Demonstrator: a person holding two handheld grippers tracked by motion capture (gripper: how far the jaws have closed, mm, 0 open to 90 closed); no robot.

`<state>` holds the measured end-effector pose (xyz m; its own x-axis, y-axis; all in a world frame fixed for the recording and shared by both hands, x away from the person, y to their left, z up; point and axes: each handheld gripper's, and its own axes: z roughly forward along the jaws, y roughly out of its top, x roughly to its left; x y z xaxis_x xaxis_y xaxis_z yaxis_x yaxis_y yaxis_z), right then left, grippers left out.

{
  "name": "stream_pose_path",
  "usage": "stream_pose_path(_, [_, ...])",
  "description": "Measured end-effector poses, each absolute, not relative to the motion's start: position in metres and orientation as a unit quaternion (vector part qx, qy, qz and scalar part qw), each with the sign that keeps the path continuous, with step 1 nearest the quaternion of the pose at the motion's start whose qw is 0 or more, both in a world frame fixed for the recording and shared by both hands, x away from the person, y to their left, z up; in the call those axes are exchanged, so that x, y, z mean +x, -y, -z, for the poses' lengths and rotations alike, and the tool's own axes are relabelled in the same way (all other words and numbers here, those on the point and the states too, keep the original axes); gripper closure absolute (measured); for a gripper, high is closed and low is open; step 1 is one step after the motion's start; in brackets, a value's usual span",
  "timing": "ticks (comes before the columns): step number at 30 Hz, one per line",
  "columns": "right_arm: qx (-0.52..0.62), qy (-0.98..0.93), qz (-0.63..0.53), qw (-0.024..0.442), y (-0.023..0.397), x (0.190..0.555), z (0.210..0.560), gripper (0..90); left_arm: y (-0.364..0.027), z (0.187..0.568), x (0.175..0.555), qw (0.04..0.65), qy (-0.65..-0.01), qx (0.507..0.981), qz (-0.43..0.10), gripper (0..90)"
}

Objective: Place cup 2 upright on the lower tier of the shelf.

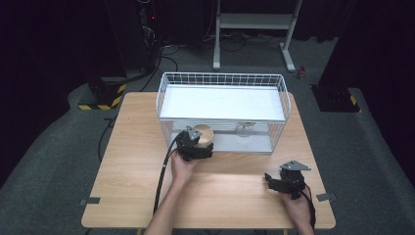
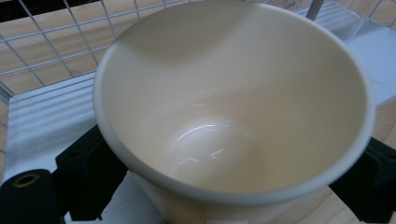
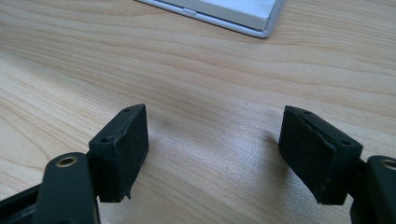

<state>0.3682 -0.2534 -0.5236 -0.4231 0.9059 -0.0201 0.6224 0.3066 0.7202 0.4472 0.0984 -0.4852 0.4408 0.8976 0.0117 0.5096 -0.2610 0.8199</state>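
Two claws at work over a wooden table (image 1: pixel 132 161). Left claw (image 1: pixel 199 145), at centre of the high view, clamped on a cream cup (image 1: pixel 204 134) right at the front lower edge of a white wire basket (image 1: pixel 222 78); same cup (image 2: pixel 233 107) large in the left gripper view, mouth tilted toward the camera, black jaws pressed against its wall at lower left and lower right, basket wires and the white floor panel close behind at upper left. Farther right under the basket's shelf, a clear glass (image 1: pixel 243 129), apart from the cup. Right claw (image 1: pixel 274 182), at lower right of the high view, jaws apart with nothing between them, low over bare wood; in the right gripper view, right claw (image 3: pixel 212 154) facing open tabletop, basket's white corner (image 3: pixel 261 21) at the upper edge. Broad open wood at left and bottom of the high view, between both hands too; table edges well away from either claw.
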Motion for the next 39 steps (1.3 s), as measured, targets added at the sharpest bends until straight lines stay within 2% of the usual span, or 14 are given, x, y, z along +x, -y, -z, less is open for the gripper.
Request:
stream_pose_path(25, [0.491,-0.778,-0.325,0.218,0.253,0.368,0.524,24.3,-0.101,0.484,0.443,0.373,-0.464,0.766,-0.243,8.7])
stream_pose_path(39, [0.491,-0.778,-0.325,0.218,0.253,0.368,0.524,24.2,-0.107,0.488,0.431,0.367,-0.464,0.769,-0.242,14.8])
